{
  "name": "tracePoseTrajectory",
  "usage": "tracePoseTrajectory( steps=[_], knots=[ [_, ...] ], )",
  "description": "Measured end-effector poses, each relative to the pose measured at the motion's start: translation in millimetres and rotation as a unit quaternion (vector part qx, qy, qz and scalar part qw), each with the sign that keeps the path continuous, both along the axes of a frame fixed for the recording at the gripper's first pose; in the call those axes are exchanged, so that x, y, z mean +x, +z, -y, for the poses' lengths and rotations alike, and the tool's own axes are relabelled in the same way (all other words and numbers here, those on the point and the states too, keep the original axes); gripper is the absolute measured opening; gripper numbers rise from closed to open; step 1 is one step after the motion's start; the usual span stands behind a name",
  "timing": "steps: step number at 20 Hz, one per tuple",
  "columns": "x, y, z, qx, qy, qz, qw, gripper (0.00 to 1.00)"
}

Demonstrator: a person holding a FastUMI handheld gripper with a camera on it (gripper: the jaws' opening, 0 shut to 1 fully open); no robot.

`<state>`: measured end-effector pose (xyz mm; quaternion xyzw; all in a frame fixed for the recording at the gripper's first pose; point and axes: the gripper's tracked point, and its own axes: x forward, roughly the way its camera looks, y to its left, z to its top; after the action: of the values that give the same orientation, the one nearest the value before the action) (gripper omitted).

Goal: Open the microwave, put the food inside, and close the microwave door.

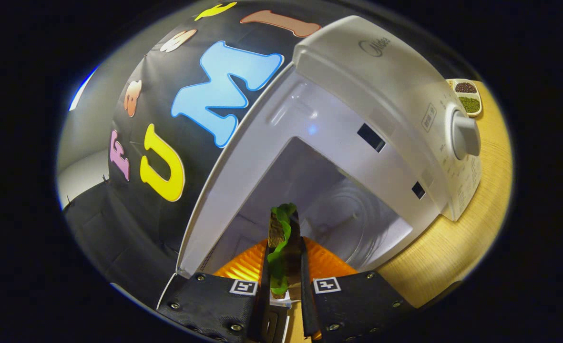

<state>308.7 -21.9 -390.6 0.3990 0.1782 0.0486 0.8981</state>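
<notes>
While the white microwave oven [357,95] stands door-open on the pale wooden tabletop [453,247], the gripper [285,281] pinches a brown sandwich with green lettuce [281,238] between both fingers — held at the cavity mouth, above an orange ridged plate [329,262].
</notes>
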Motion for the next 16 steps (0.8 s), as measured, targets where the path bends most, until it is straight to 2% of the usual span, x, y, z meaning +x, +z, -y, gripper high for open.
tracePoseTrajectory(
  steps=[6,7,9,10,13,16],
  knots=[
    [9,-20,11,-0.070,-0.016,-0.010,0.997,0.28],
    [8,-17,27,-0.100,-0.031,-0.020,0.994,0.43],
    [12,-29,36,-0.134,-0.045,-0.029,0.990,0.59],
    [11,-32,38,-0.138,-0.045,-0.036,0.989,0.60],
    [3,-40,39,-0.142,-0.027,-0.049,0.988,0.60],
    [-15,-25,22,-0.120,0.016,-0.041,0.992,0.61]
  ],
)
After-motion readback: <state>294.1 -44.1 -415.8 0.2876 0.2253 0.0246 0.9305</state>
